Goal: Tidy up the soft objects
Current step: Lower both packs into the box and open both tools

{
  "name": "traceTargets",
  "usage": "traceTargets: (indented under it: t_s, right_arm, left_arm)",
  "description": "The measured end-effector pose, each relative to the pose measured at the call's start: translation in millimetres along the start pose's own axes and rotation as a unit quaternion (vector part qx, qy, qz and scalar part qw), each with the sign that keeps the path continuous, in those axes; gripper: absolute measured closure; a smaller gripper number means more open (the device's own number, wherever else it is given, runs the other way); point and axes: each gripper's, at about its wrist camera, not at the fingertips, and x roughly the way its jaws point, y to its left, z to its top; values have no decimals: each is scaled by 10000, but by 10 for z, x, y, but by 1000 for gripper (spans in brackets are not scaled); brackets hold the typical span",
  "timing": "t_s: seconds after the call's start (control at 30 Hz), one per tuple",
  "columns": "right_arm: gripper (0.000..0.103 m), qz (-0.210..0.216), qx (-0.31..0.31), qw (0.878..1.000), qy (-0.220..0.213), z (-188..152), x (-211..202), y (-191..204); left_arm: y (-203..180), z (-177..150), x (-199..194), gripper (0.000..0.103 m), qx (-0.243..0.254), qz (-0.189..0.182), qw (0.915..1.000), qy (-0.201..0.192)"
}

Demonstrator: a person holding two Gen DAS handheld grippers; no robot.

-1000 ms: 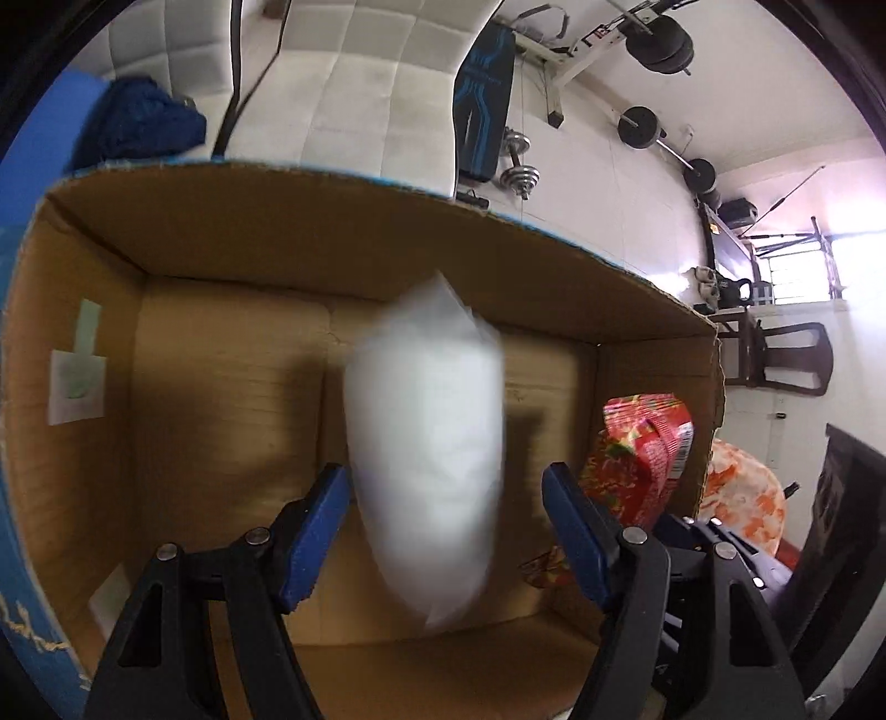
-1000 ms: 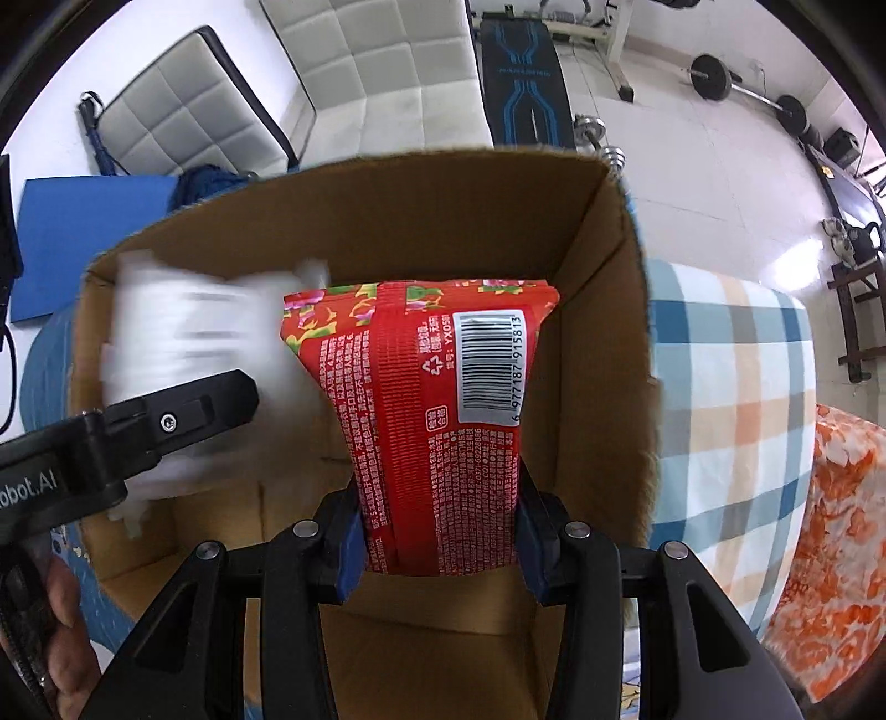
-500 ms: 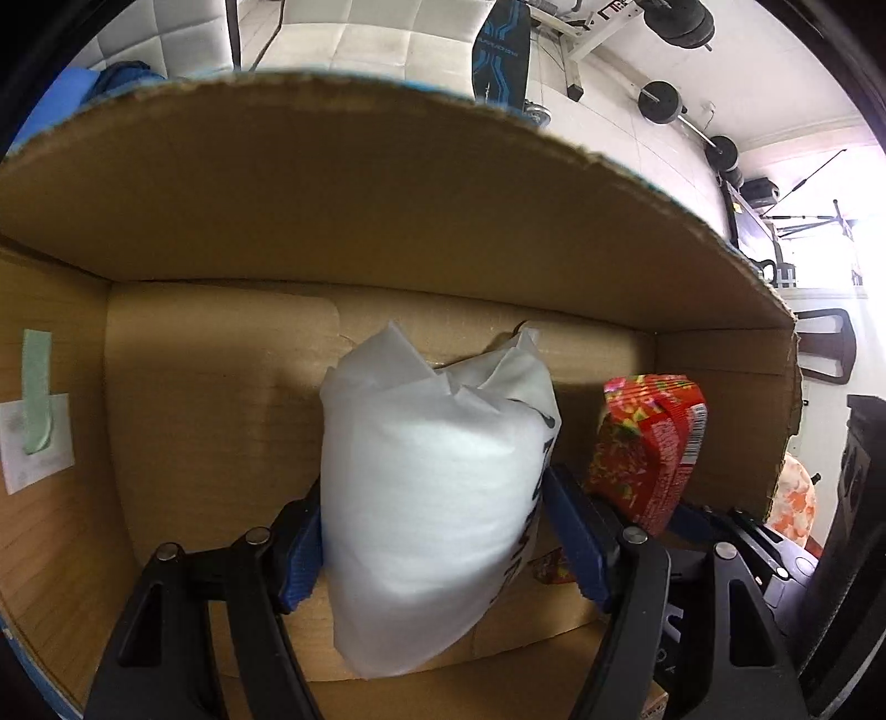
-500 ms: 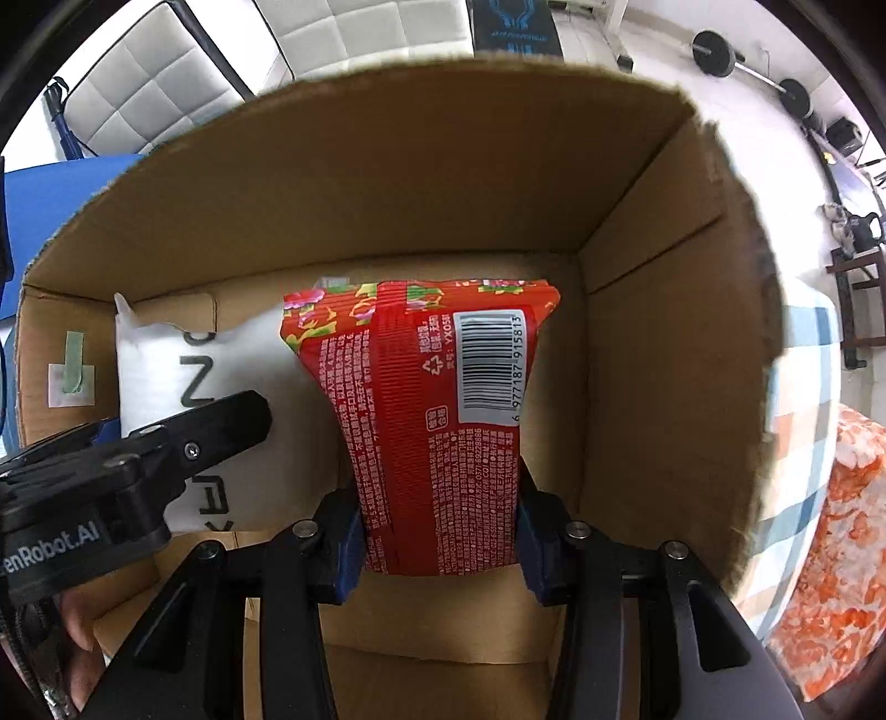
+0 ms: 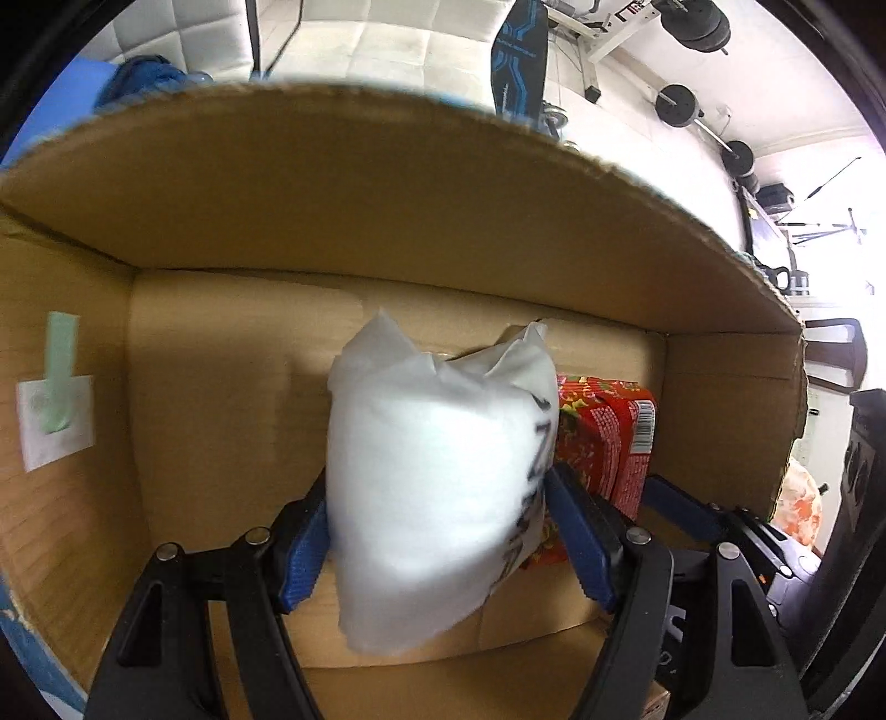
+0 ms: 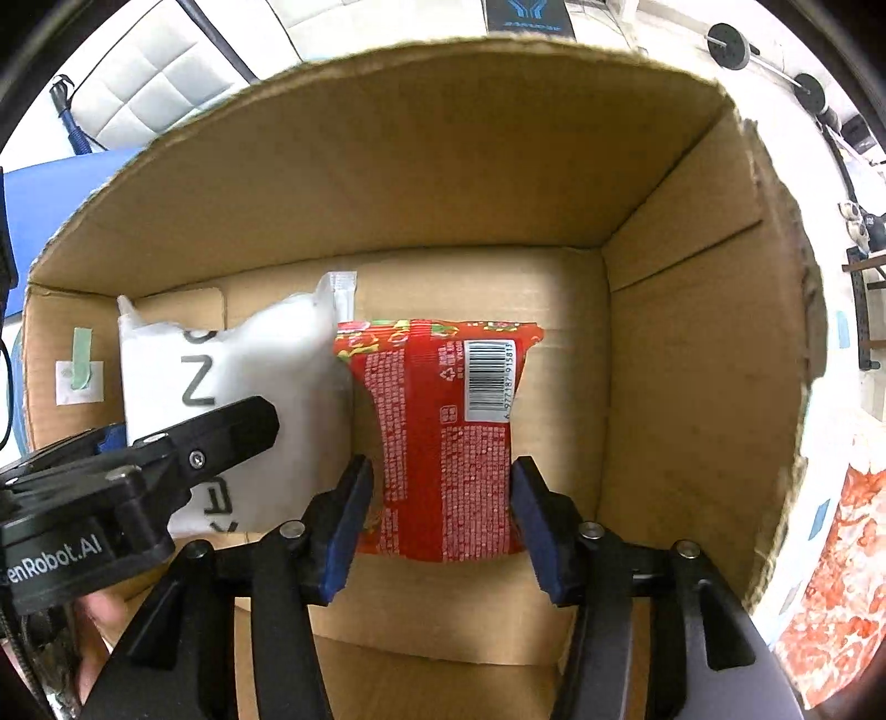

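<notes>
Both grippers reach down into an open cardboard box [image 5: 387, 183]. My left gripper [image 5: 443, 531] is shut on a soft white pack with black letters [image 5: 432, 476], its far end near the box floor. My right gripper [image 6: 440, 520] holds a red snack pack with a barcode [image 6: 443, 432]; the blue pads stand right at its sides with a thin gap showing. The red pack [image 5: 606, 437] lies right beside the white pack [image 6: 232, 354], touching it. The left gripper's black body [image 6: 138, 476] shows at the lower left of the right wrist view.
The box walls [image 6: 692, 354] close in on all sides. A white label with green tape [image 5: 55, 415] sticks to the left wall. Outside are white cushions [image 5: 398, 50], dumbbells [image 5: 681, 105], a plaid cloth and an orange patterned cloth [image 6: 830, 565].
Both grippers have gone down into the box with their packs. The white pack, blurred and swinging a second ago, now sits steady beside the red pack. The right pads have eased apart a little.
</notes>
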Motion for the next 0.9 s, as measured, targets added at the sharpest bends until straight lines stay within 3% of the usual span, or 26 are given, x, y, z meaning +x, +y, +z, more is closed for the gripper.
traceTargets:
  t_s: [0.2, 0.43, 0.63, 0.7, 0.8, 0.9]
  right_arm:
    - [43, -24, -98, 9999, -75, -173, -169, 19]
    - [41, -60, -140, 9998, -153, -516, -345, 43]
    - [40, -138, -191, 9993, -277, -815, -535, 111]
    - [39, -153, -194, 9992, -324, -901, -604, 133]
    - [28, -163, -207, 9987, -442, -1049, -724, 176]
    - [25, -187, -224, 9977, -609, -1207, -843, 250]
  left_arm:
    - [-106, -139, -267, 31, 186, 494, 9982, -288]
    - [-86, -551, -568, 31, 401, 954, 9922, -691]
    - [61, -855, -792, 31, 454, 1108, 9870, -1071]
    - [55, -966, -881, 26, 491, 1103, 9857, -1178]
    - [25, -1066, -960, 25, 565, 1041, 9847, -1279]
    - [8, -1221, -1095, 12, 594, 1085, 9819, -1432]
